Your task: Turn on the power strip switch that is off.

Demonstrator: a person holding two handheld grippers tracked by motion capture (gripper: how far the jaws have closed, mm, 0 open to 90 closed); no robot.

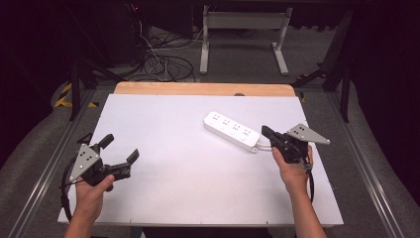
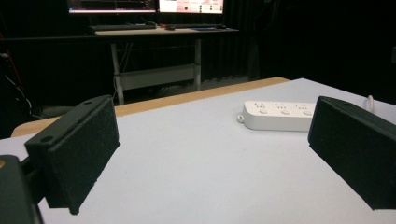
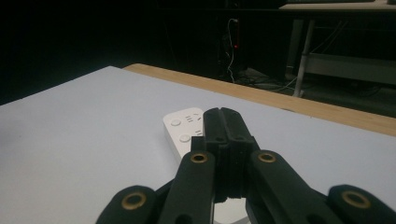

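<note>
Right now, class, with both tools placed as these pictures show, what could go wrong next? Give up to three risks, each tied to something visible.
1. The right tool, jaws shut, sits at the near end of the power strip; a push might slide the strip across the smooth white table.
2. The strip's white cable runs beneath that tool and could snag.
3. The left tool is wide open and far from the strip, so it cannot readily steady it.
</note>
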